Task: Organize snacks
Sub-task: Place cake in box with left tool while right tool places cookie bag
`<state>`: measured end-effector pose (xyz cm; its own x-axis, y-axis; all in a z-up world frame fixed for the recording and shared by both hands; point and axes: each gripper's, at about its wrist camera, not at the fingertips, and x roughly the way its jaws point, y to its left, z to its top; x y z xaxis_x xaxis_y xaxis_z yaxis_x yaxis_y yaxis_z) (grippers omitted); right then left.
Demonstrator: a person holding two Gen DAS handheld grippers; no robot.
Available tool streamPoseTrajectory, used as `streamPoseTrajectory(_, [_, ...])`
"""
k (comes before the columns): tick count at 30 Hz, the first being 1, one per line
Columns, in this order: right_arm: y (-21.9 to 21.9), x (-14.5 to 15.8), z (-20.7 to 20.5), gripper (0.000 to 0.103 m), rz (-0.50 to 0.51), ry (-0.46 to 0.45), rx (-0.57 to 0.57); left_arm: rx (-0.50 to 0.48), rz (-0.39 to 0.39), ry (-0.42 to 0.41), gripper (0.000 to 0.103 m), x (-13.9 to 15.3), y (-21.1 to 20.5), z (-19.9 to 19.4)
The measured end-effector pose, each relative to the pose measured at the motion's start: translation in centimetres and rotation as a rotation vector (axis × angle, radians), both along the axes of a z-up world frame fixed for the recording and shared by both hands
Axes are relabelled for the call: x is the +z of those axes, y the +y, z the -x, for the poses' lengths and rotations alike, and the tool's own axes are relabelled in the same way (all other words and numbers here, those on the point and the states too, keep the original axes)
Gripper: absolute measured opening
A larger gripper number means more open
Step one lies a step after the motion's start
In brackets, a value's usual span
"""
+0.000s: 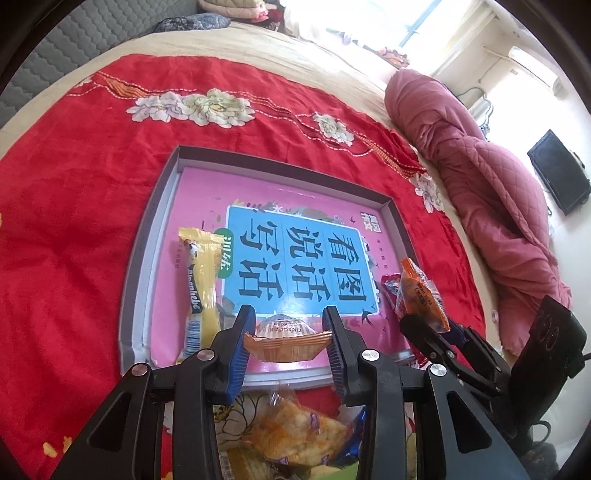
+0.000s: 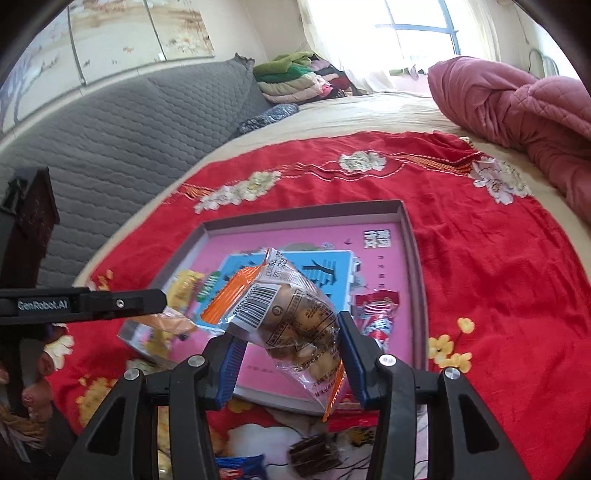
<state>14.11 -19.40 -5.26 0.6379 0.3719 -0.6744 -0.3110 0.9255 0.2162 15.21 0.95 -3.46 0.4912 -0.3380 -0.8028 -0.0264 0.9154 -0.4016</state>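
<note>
Left hand-held gripper (image 1: 288, 341) clamps orange cake (image 1: 286, 343), right hand-held gripper (image 2: 291, 354) clamps clear packet (image 2: 295, 317); release low inside tray (image 1: 155, 236), lower centre of frame.

Bright daylight from blown-out window (image 2: 417, 33); fisheye edges warped

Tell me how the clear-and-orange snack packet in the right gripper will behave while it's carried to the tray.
The snack packet is probably floppy: its crinkled film sticks out above and below the right gripper and sags at a tilt. It looks light, being thin plastic around a few lumpy pieces. The glossy film may slip, so it could twist in the blue pads.
</note>
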Motion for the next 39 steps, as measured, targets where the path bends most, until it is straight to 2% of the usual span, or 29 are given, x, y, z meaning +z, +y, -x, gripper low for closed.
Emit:
streamPoseTrajectory(5, [0.8, -0.7, 0.0, 0.049, 0.091, -0.002, 0.003, -0.009, 0.0, 0.007, 0.039, -0.7, -0.4, -0.4])
streamPoseTrajectory(11, [1.3, -1.6, -0.1, 0.05, 0.131, 0.006, 0.009, -0.015, 0.003, 0.017, 0.039, -1.3, -0.6, -0.8])
streamPoseTrajectory(23, [1.3, -2.3, -0.6, 0.056, 0.098, 0.06, 0.013, -0.014, 0.008, 0.035, 0.039, -2.0, -0.6, -1.1])
streamPoseTrajectory(31, [1.9, -2.2, -0.3, 0.068, 0.082, 0.065, 0.046, -0.012, 0.013, 0.044, 0.039, -2.3, -0.5, -1.1])
streamPoseTrajectory(39, [2.4, -2.4, -0.1, 0.069, 0.076, 0.08, 0.069, -0.018, 0.019, 0.064, 0.039, -2.8, -0.6, -1.1])
